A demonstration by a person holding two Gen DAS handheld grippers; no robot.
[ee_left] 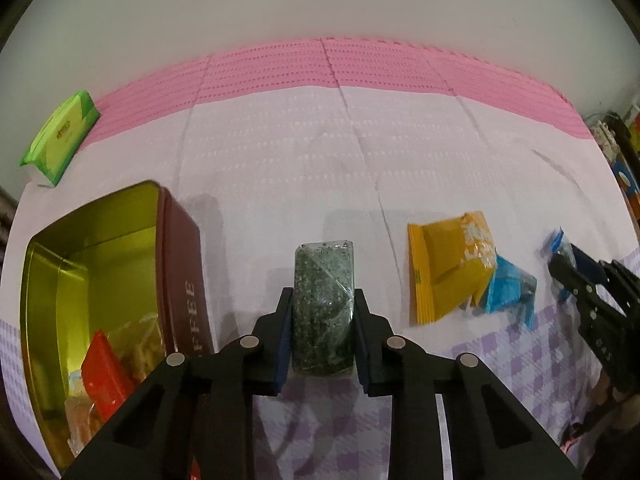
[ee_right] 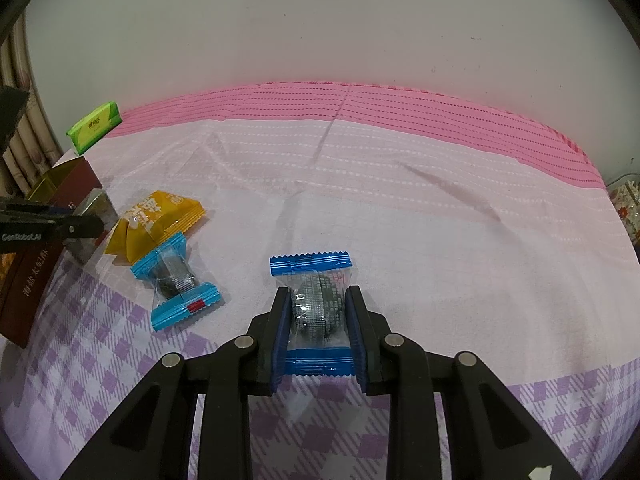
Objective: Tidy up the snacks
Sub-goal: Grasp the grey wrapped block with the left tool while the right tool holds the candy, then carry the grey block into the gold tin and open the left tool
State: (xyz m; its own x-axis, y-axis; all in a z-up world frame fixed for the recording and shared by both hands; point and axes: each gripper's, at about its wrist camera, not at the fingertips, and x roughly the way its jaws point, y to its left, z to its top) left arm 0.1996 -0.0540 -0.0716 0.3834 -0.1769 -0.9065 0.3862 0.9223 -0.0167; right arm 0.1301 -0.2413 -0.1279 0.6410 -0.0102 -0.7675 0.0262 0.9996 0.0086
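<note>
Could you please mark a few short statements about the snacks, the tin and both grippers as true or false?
1. The left gripper holds a dark green snack. True.
2. The tin is closed. False: it is open, with snacks inside.
3. The right gripper has its jaws around a blue-ended packet. True.
4. The yellow packet lies in the tin. False: it lies on the cloth, beside a light blue packet.
5. The green pack sits near the tin's far side. True.
</note>
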